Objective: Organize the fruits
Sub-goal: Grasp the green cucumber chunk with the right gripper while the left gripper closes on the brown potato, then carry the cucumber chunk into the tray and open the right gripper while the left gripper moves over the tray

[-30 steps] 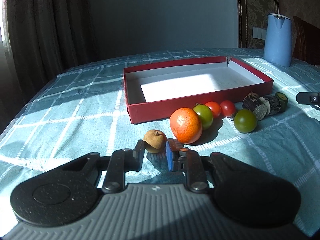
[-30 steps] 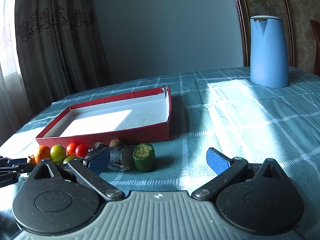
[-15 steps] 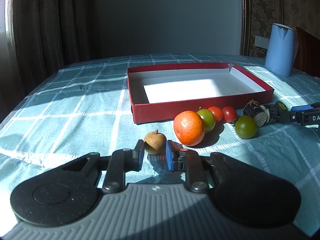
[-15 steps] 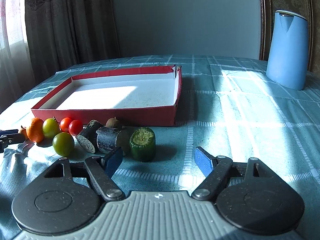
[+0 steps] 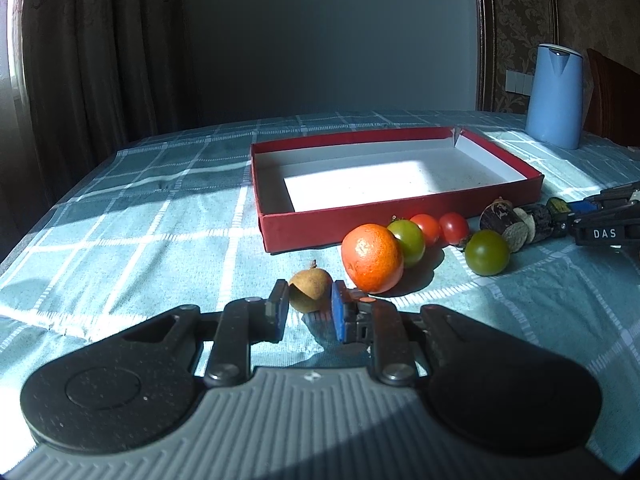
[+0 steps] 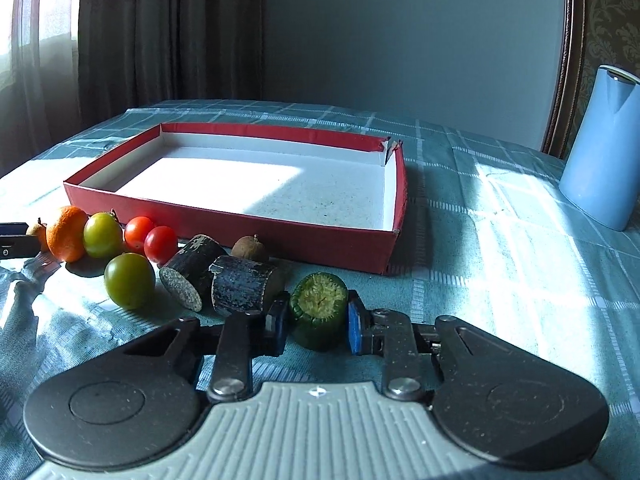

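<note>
A row of fruit lies in front of an empty red box (image 5: pixel 400 212) (image 6: pixel 240 220). My left gripper (image 5: pixel 310 310) is shut on a small brown fruit (image 5: pixel 310 290) at the row's left end, lifted slightly. Beside it lie an orange (image 5: pixel 372 258), a green tomato (image 5: pixel 408 242), two red tomatoes (image 5: pixel 454 228) and another green tomato (image 5: pixel 487 252). My right gripper (image 6: pixel 316 320) has closed around a green cut piece (image 6: pixel 319 310) at the row's right end. Two dark cut pieces (image 6: pixel 244 286) and a small brown fruit (image 6: pixel 250 249) lie just left of it.
A blue jug (image 5: pixel 556 96) (image 6: pixel 604 148) stands at the back right on the checked teal tablecloth (image 5: pixel 140 232). Dark curtains hang at the back left. The table's left edge is near in the left wrist view.
My right gripper moved forward and left onto the green cut piece and its jaws closed around it. My left gripper kept its hold on the small brown fruit and rose slightly.
</note>
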`<state>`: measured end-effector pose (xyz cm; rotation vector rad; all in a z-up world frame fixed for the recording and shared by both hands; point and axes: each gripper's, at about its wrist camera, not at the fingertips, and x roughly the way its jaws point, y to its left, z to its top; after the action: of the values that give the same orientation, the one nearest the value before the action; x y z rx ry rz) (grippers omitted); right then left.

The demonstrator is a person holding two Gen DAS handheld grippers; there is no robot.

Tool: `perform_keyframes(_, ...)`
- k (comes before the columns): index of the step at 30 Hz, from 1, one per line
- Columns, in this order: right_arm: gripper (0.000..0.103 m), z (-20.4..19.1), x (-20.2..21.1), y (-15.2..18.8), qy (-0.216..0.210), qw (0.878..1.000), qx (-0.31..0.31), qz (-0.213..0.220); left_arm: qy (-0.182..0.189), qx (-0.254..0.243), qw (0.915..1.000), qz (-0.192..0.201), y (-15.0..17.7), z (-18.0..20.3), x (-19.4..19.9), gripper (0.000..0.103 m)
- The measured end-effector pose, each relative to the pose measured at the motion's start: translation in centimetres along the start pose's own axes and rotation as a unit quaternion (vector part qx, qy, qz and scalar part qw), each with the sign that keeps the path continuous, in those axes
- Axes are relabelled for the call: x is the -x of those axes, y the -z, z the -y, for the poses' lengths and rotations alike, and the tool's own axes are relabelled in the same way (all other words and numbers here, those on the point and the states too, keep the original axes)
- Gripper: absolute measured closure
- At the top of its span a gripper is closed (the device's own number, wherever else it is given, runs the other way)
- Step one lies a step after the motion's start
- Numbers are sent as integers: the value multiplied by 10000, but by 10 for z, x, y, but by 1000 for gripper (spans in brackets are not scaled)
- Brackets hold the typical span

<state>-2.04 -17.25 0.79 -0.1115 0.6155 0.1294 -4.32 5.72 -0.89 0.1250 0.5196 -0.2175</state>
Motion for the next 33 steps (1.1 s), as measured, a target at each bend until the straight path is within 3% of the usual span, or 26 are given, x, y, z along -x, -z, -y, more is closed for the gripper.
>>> perform_keyframes(8,75,-5,17,1,229,9988,143,411,167,110,9998,-50,-10,4,-3,85)
perform_keyframes(20,76,-15,22,-26,537,9940,568,771,294,-229,9992,110,-42,28,-16,91)
perform_keyframes(24,75,-22,14,-38,587,9925,681,827,373,-170,9990,186,-54,28,-23,91)
perform_keyframes(33,76,-29,-26,-69,812,9902,742,861,135,-3,9998,178,-86,24,-63,91)
